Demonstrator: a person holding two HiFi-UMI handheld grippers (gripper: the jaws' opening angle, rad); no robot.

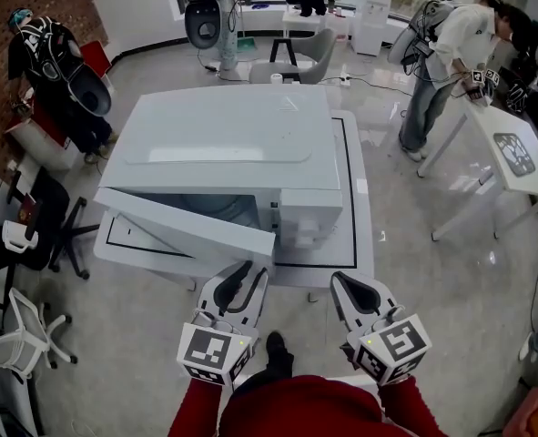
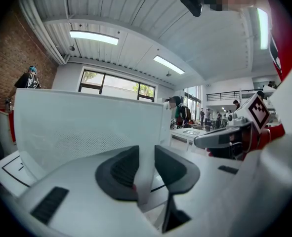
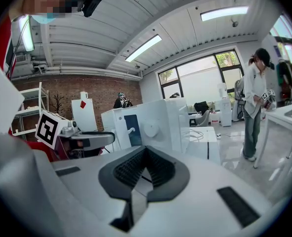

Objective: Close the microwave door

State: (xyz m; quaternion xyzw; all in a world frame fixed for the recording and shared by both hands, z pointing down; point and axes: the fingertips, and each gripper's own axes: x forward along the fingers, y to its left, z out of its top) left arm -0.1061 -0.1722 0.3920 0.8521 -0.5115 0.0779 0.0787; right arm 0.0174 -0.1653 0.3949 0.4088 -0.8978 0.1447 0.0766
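Observation:
A white microwave (image 1: 232, 153) stands on a white table (image 1: 360, 217). Its door (image 1: 187, 226) hangs partly open, swung out toward me on the left. My left gripper (image 1: 250, 271) is at the door's free corner. In the left gripper view the door's edge (image 2: 158, 132) fills the gap between the two pads, so this gripper (image 2: 146, 154) is shut on it. My right gripper (image 1: 349, 285) hovers just right of it in front of the table edge, shut with nothing held; its fingertips (image 3: 146, 149) meet. The microwave's control panel (image 3: 150, 125) shows in the right gripper view.
A person (image 1: 451, 53) stands at a second white table (image 1: 514, 153) on the right. A black office chair (image 1: 59, 235) and a white chair (image 1: 32, 335) stand at the left, a grey chair (image 1: 296, 62) behind the microwave. A dark machine (image 1: 50, 62) stands at the far left.

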